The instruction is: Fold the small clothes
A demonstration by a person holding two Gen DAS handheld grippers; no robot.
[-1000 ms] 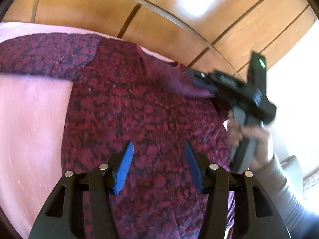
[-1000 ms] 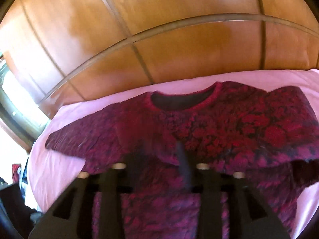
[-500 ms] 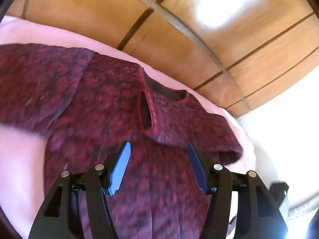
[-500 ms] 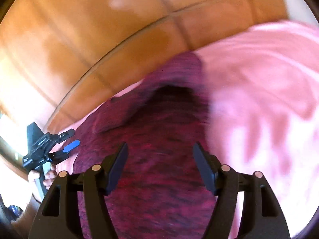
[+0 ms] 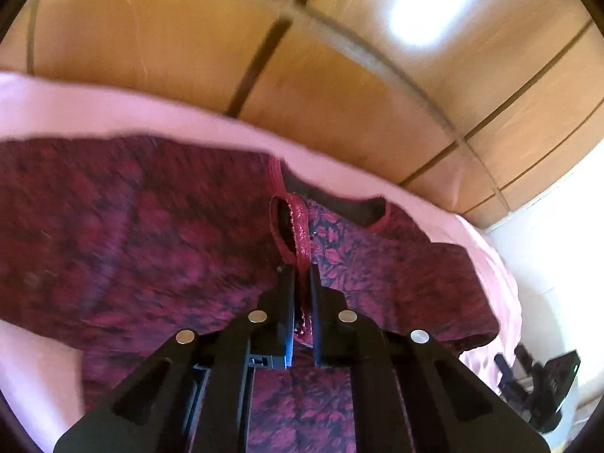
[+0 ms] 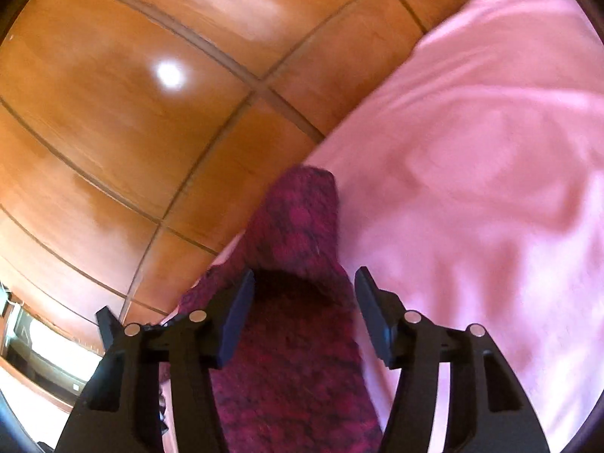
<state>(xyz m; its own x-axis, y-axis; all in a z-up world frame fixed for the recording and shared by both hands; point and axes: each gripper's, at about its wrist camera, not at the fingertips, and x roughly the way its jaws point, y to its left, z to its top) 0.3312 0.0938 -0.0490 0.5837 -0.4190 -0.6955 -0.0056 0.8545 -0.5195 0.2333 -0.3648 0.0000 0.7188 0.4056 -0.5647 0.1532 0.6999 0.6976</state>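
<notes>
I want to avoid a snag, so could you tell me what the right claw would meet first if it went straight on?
Most likely the maroon garment lying between its closing, not yet touching fingers; past that fold comes the pink sheet, though depth is unclear.

Wall of glossy orange-brown wooden panels (image 5: 339,87), split by dark grooves, with bright light patches reflected on them (image 6: 169,73). Bed covered by a pink sheet (image 6: 490,158), its edge just beside the panels. White, brightly lit area at far right (image 5: 558,264).
</notes>
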